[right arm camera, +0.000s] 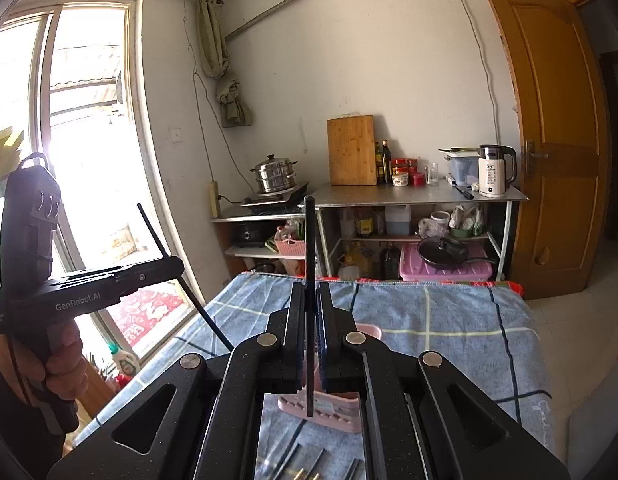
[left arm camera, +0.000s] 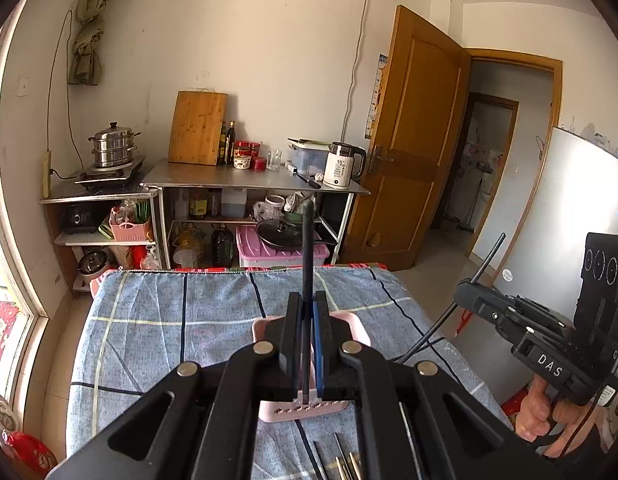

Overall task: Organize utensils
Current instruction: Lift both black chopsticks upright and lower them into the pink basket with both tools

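My left gripper [left arm camera: 308, 300] is shut on a black chopstick [left arm camera: 307, 256] that stands upright between its jaws, above a pink perforated utensil holder [left arm camera: 301, 408] on the blue checked cloth. My right gripper [right arm camera: 309, 292] is shut on another black chopstick [right arm camera: 309, 248], also upright, over the same pink holder [right arm camera: 329, 414]. Each gripper shows in the other's view, the right one at the right edge [left arm camera: 465, 294] and the left one at the left [right arm camera: 173, 268], each with its chopstick. Several loose chopsticks lie on the cloth near the bottom edge [left arm camera: 341, 462] [right arm camera: 305, 468].
The table is covered with a blue checked cloth [left arm camera: 169, 320]. Behind it stand a steel counter [left arm camera: 245, 180] with a cutting board, bottles, jars and a kettle, and shelves with a steamer pot [left arm camera: 113, 146]. A wooden door [left arm camera: 413, 140] stands open at right, a window [right arm camera: 69, 140] at left.
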Tool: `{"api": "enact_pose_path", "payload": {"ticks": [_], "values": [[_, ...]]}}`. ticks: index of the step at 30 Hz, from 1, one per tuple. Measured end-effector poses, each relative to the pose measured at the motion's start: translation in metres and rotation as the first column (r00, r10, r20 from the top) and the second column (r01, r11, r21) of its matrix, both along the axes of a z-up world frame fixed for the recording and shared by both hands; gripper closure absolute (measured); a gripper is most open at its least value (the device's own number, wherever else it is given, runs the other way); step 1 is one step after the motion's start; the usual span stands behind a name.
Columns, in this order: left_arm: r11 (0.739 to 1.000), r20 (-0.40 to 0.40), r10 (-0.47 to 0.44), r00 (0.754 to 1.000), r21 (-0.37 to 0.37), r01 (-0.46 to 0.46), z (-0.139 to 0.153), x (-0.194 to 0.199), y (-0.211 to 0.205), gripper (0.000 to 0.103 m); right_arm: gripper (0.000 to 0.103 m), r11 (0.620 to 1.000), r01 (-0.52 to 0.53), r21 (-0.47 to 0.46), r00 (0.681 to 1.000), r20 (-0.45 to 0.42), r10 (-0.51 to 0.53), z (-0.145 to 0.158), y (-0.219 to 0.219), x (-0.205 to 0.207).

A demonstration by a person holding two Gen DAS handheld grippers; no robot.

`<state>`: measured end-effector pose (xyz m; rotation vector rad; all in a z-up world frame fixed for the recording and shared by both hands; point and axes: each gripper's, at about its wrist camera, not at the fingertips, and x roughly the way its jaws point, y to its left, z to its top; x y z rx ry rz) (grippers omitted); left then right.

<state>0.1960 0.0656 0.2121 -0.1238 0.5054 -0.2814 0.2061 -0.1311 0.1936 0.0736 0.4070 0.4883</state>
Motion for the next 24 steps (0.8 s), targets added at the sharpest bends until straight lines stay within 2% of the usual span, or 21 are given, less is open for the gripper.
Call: {"api": "enact_pose_path", "payload": {"ticks": [4, 9, 18, 24], "values": [[1.0, -0.001, 0.009, 1.0, 0.001, -0.009, -0.002, 0.018, 0.003, 0.098, 0.098, 1.0, 0.0, 0.013, 1.0, -0.008, 0.0, -0.001, 0.011, 0.021], [1.0, -0.034, 0.02, 0.999, -0.004, -0.02, -0.021, 0.04, 0.007, 0.098, 0.098, 1.0, -0.005, 0.022, 1.0, -0.029, 0.005, -0.012, 0.025, 0.045], [1.0, -0.14, 0.016, 0.99, -0.001, -0.016, -0.07, 0.065, 0.008, 0.098, 0.098, 1.0, -0.014, -0.005, 0.991, -0.135, 0.013, -0.06, 0.039, 0.069], [0.999, -0.174, 0.032, 0.984, 0.004, -0.031, -0.09, 0.072, 0.008, 0.097, 0.098, 1.0, -0.016, -0.019, 0.981, -0.195, 0.012, -0.081, 0.036, 0.079]]}}
